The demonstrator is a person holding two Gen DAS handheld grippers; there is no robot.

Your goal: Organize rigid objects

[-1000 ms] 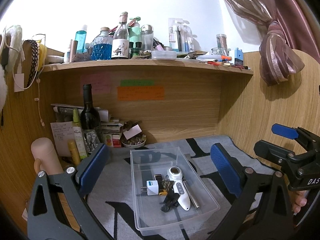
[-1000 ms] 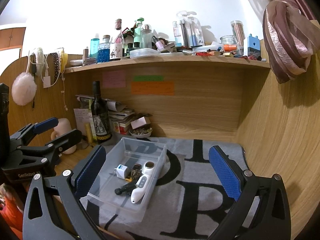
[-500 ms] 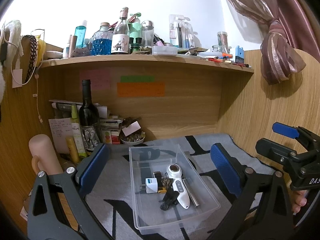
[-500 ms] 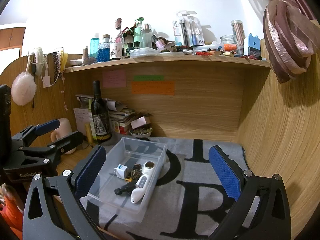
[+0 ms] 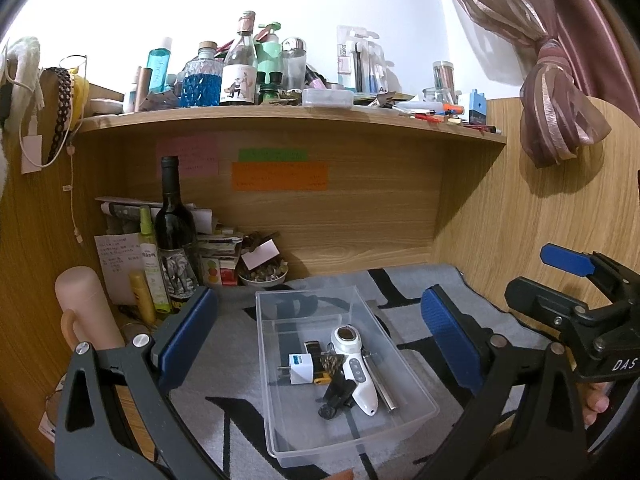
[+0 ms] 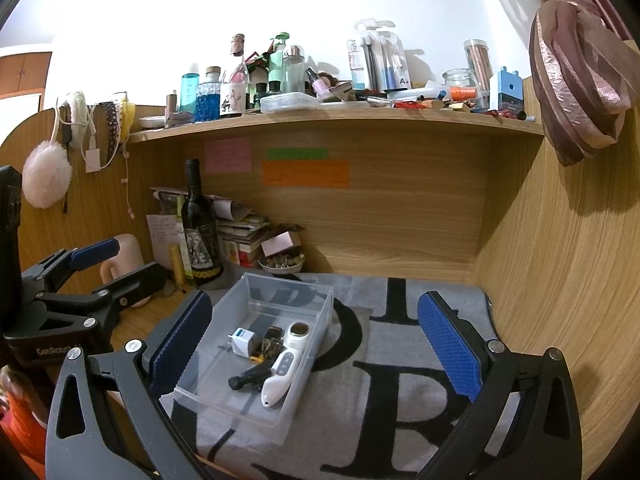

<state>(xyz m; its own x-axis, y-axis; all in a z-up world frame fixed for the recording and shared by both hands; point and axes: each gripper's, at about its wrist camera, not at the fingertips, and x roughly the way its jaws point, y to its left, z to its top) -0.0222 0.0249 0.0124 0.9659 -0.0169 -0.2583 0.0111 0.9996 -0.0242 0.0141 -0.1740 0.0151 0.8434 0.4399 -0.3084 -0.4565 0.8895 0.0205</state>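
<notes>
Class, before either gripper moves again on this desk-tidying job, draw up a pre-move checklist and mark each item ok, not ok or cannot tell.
1. Left gripper open, holding nothing: ok.
2. Right gripper open, holding nothing: ok.
3. Clear plastic bin flat on the grey mat: ok.
4. White handheld device, white plug adapter and black clip inside the bin: ok.
5. Loose rigid items left on the mat: none seen, ok.
6. Wine bottle upright, apart from the bin: ok.

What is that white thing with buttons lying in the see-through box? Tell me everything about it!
The white handheld device looks like smooth plastic, with a round head holding a dark brownish window, a grey button strip down its body, and a narrow tip. It lies flat in the clear plastic bin, head toward the back. A black clip touches one side, and a silver metal rod lies along the other. No tool touches it.
</notes>
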